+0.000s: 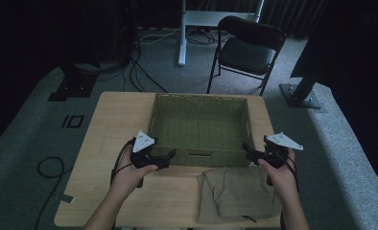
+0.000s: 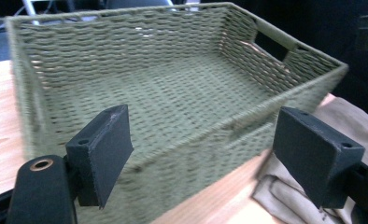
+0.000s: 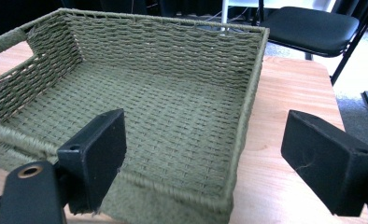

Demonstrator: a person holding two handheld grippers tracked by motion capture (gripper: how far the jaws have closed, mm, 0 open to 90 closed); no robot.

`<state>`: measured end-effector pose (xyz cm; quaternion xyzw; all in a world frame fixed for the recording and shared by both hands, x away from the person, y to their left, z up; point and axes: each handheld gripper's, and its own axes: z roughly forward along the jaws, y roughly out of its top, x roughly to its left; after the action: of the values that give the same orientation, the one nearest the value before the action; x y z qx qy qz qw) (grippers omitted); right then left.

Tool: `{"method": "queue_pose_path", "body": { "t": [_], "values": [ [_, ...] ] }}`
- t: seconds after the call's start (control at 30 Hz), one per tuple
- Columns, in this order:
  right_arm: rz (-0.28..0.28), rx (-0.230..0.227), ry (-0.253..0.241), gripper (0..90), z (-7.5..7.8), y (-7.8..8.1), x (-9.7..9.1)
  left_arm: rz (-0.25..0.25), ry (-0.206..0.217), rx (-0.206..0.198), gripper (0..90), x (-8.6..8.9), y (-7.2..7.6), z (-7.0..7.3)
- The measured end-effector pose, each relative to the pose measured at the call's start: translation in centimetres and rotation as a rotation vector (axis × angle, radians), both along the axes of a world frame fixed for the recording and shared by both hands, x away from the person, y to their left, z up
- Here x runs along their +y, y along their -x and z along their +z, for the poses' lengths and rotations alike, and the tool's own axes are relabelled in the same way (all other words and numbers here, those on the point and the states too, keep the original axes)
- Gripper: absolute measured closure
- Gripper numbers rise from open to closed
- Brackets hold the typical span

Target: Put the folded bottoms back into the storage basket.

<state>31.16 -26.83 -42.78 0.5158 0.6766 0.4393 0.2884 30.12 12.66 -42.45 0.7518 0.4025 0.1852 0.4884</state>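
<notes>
An olive woven basket [image 1: 199, 100] with nothing in it stands on the wooden table [image 1: 115, 120], seen close in the left gripper view [image 2: 285, 88] and the right gripper view [image 3: 247, 84]. A folded tan cloth [image 1: 237, 191] lies in front of it near the table's front edge, its corner in the left gripper view [image 2: 345, 116]. My left gripper [image 1: 170, 155] hovers open at the basket's front left corner. My right gripper [image 1: 247, 148] hovers open at its front right corner. Nothing sits between either pair of jaws [image 2: 198, 158] [image 3: 203, 158].
A black folding chair [image 1: 247, 48] stands behind the table, with a white desk leg [image 1: 182, 33] and cables on the grey floor. Black stand bases sit at the left [image 1: 74, 86] and right [image 1: 300, 96]. Bare tabletop lies left of the basket.
</notes>
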Motion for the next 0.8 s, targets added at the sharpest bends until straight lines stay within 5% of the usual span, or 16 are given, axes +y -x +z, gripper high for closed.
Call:
{"method": "queue_pose_path", "body": {
  "t": [0.37, 0.8],
  "values": [
    [0.002, -0.018, 0.003, 13.8, -0.9, 2.2, -0.7, -0.068, -0.013, 0.009, 20.2, -2.2, 1.5, -1.9],
    [0.007, 0.014, -0.017, 13.8, -4.4, 4.5, -2.2, -0.111, 0.029, 0.022, 20.2, -4.6, 3.4, -3.6]
  ]
}}
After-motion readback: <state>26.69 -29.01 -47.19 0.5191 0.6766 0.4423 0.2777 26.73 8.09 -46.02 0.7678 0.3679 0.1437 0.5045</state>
